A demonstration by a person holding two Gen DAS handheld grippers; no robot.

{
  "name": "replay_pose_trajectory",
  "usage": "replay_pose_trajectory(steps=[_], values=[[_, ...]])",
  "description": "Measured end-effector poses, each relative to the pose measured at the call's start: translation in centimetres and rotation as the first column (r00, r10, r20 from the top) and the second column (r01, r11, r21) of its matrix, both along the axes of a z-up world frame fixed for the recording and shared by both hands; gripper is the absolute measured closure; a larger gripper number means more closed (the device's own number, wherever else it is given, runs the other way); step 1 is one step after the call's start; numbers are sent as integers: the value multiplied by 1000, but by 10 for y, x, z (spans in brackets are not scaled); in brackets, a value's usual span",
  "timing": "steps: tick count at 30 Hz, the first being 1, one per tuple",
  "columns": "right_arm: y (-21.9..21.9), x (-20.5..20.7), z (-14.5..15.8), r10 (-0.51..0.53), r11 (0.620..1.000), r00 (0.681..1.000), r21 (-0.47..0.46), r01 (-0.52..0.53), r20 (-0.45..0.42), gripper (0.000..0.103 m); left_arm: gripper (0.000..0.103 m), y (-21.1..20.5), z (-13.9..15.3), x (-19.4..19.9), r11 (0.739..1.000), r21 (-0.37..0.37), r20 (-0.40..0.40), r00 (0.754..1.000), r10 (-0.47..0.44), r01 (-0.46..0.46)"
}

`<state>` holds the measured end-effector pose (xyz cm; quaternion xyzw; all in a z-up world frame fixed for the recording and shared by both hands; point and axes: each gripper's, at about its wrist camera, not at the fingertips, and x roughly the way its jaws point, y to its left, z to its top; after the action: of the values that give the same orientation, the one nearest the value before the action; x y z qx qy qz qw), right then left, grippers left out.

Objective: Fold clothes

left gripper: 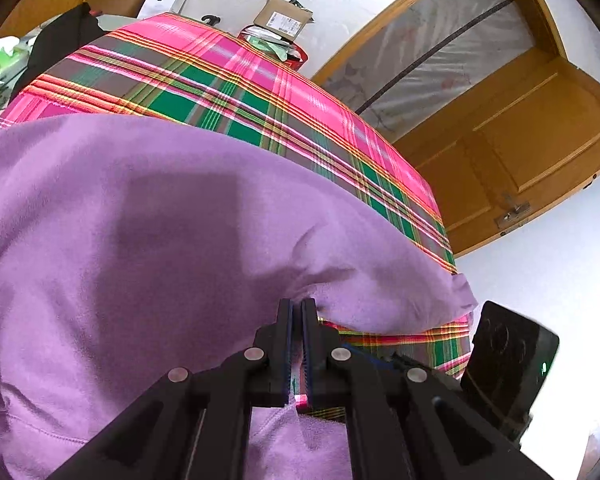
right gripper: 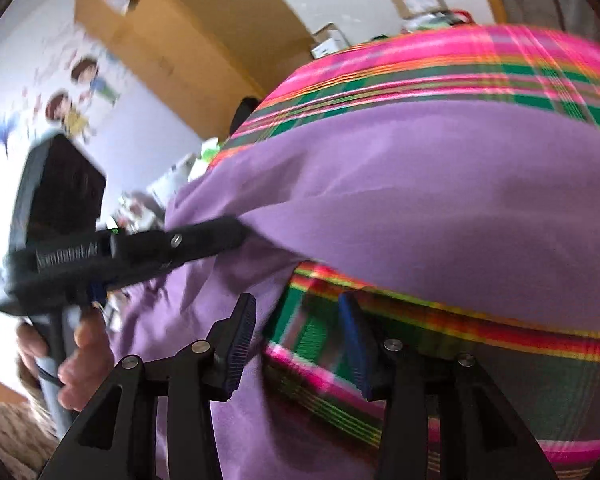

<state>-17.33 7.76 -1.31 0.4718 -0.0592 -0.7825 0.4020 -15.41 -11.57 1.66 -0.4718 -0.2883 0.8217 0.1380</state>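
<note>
The purple garment [left gripper: 148, 216] is spread across the middle of the frame on the plaid cloth [left gripper: 228, 80]. Its edge is pinched by the left gripper [left gripper: 297, 312]; the right gripper [right gripper: 296, 340] is held agape, empty. The thin hold could be lost if tugged hard.

2 wrist fisheyes, low and close, facing across purple garment [left gripper: 148, 216] on plaid cloth [left gripper: 228, 76], both shared
</note>
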Motion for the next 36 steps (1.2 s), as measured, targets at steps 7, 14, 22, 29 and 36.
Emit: replay_pose_trajectory(steps=[7, 14, 22, 29, 36], values=[[-42, 27, 6, 70, 978, 980, 206, -31, -185, 57, 98, -2, -7, -4, 1000, 14, 21, 1000, 0, 0], [-49, 35, 1, 87, 972, 975, 233, -37, -206, 93, 98, -5, -9, -5, 1000, 8, 28, 1000, -3, 3], [-30, 45, 19, 17, 995, 984, 104, 2, -180, 98, 96, -7, -4, -1, 1000, 6, 43, 999, 0, -1], [-16, 70, 29, 13, 1000, 987, 12, -11, -160, 98, 79, -1, 10, 11, 998, -58, 42, 999, -3, 5], [-8, 93, 29, 41, 998, 983, -41, -49, -177, 98, 79, 24, 29, 34, 980, -175, -5, 996, -93, 90]])
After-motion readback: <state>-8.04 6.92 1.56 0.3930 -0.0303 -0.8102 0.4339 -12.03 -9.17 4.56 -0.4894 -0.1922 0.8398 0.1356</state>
